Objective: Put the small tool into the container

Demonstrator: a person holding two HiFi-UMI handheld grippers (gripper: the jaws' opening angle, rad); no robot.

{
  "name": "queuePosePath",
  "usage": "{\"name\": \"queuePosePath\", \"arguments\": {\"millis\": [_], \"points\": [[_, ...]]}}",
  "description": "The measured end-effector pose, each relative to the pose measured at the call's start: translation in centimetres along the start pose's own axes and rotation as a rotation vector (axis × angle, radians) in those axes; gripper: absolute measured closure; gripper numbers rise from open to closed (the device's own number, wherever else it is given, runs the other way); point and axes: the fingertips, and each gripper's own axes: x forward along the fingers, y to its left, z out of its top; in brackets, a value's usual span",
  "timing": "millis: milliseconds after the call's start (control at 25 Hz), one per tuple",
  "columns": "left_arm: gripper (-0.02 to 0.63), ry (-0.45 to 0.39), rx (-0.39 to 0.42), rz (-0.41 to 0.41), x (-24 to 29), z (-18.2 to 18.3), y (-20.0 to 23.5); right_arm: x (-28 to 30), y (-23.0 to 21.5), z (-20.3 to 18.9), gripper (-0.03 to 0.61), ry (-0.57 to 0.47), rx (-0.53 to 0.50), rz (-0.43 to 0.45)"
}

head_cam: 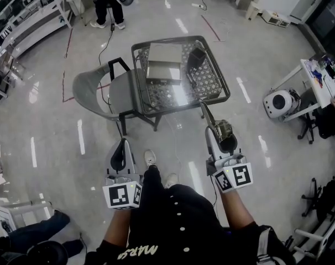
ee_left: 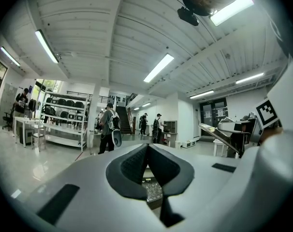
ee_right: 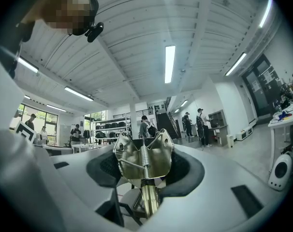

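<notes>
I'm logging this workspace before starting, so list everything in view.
table: one, dark frame, patterned top, ahead
container: one, grey, on the table
box: one, black, beside the container
chair: one, grey, left of the table
round device: one, white, floor at right
shelving: one, white, far left
bystanders: several, dark clothes, across the room
small tool: one, brass-coloured, in the right gripper
left gripper: one, white, shut, empty
right gripper: one, white, shut on the small tool
</notes>
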Motion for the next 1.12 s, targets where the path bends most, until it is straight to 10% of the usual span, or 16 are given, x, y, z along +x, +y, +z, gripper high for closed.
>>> {"name": "queuePosePath", "arguments": {"millis": [1120], "points": [[0.588,-0.034,-0.02,-0.08,16.3,2.9,8.1,17.0,-1.6,0.6,0.356,-0.018,-0.036,-0.047]]}}
